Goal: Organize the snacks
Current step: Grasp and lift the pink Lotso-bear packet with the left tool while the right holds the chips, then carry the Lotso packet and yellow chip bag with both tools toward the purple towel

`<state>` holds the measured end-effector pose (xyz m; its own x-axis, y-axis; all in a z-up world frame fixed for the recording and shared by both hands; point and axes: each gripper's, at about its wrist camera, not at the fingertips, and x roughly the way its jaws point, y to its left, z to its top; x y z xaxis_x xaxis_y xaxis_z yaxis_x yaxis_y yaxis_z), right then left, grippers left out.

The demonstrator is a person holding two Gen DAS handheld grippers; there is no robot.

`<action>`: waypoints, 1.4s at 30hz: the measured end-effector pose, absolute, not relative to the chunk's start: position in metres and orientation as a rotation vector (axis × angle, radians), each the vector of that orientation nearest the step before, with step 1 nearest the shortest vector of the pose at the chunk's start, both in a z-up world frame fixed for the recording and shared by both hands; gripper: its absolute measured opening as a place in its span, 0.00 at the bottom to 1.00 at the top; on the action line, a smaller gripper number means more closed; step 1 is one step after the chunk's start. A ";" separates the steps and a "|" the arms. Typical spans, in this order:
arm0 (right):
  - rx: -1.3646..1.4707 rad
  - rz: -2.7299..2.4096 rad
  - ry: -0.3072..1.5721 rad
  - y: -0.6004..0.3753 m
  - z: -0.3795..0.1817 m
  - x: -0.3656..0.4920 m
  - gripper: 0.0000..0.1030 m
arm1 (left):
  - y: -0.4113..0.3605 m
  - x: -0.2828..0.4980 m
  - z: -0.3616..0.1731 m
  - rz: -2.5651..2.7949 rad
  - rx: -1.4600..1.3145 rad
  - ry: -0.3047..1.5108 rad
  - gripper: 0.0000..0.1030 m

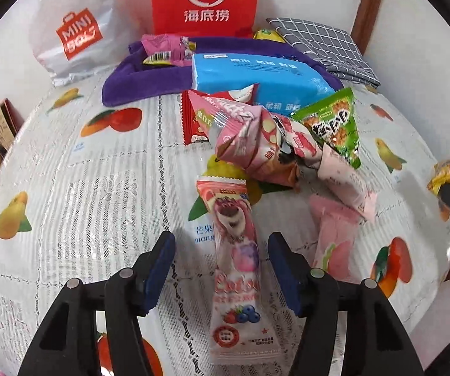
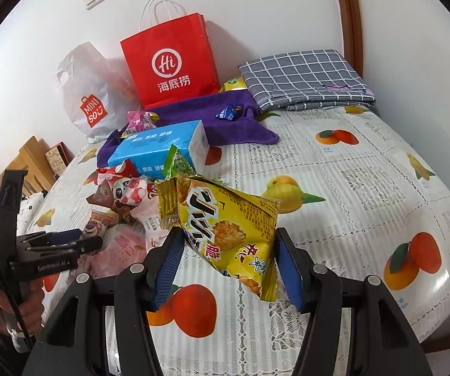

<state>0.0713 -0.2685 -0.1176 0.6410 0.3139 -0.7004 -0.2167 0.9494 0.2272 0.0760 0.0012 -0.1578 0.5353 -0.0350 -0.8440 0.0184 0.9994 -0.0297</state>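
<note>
Tablecloth fruit-printed, against white wall; left hand-held gripper wide, right hand-held gripper gripping yellow snack bag.

I see a fruit-print tablecloth covering the table. At the back a red paper bag stands against the white wall, with a white Miniso plastic bag just to its left. A folded grey checked cloth lies in the far corner, beside a purple towel. A blue tissue pack rests on the towel's near edge.
</note>
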 end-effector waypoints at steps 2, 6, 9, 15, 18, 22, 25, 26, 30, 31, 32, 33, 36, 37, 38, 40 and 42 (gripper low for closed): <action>0.119 0.305 0.821 -0.266 -0.117 0.070 0.56 | -0.003 0.074 -0.160 -0.014 0.018 0.987 0.50; 0.107 0.307 0.826 -0.262 -0.117 0.070 0.56 | -0.003 0.070 -0.156 -0.036 0.026 0.975 0.20; 0.101 0.309 0.828 -0.258 -0.115 0.070 0.56 | 0.003 0.065 -0.152 -0.043 0.013 0.977 0.19; 0.078 0.341 0.827 -0.240 -0.104 0.067 0.56 | 0.018 0.057 -0.132 -0.034 -0.040 0.958 0.19; 0.062 0.356 0.816 -0.229 -0.092 0.065 0.56 | 0.020 0.055 -0.118 -0.035 -0.052 0.939 0.19; 0.044 0.382 0.804 -0.218 -0.080 0.067 0.56 | 0.018 0.057 -0.101 -0.049 -0.063 0.912 0.19; 0.039 0.384 0.808 -0.213 -0.074 0.074 0.56 | 0.015 0.062 -0.089 -0.067 -0.069 0.898 0.19; 0.041 0.383 0.811 -0.212 -0.072 0.077 0.56 | 0.014 0.064 -0.086 -0.076 -0.070 0.895 0.19; 0.052 0.378 0.818 -0.212 -0.067 0.089 0.56 | 0.009 0.074 -0.074 -0.092 -0.055 0.881 0.19; 0.055 0.375 0.820 -0.212 -0.065 0.093 0.56 | 0.007 0.077 -0.071 -0.096 -0.051 0.876 0.19; 0.058 0.374 0.821 -0.212 -0.063 0.096 0.56 | 0.006 0.081 -0.068 -0.101 -0.050 0.871 0.19; 0.061 0.373 0.824 -0.212 -0.062 0.099 0.56 | 0.006 0.084 -0.065 -0.105 -0.051 0.869 0.19; 0.067 0.368 0.830 -0.211 -0.059 0.109 0.56 | 0.006 0.091 -0.058 -0.116 -0.057 0.858 0.19; 0.068 0.366 0.829 -0.211 -0.058 0.113 0.56 | 0.006 0.095 -0.056 -0.118 -0.058 0.855 0.19; 0.070 0.360 0.827 -0.211 -0.057 0.117 0.56 | 0.006 0.098 -0.055 -0.118 -0.058 0.852 0.19; 0.078 0.355 0.824 -0.211 -0.055 0.124 0.56 | 0.007 0.105 -0.053 -0.118 -0.058 0.852 0.19; 0.088 0.356 0.824 -0.210 -0.053 0.131 0.56 | 0.009 0.113 -0.052 -0.118 -0.058 0.854 0.19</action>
<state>0.1313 -0.2101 -0.0529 0.6235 0.3438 -0.7022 -0.2761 0.9371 0.2136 0.1130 0.0089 -0.0519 0.6511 -0.1268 -0.7483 0.0802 0.9919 -0.0983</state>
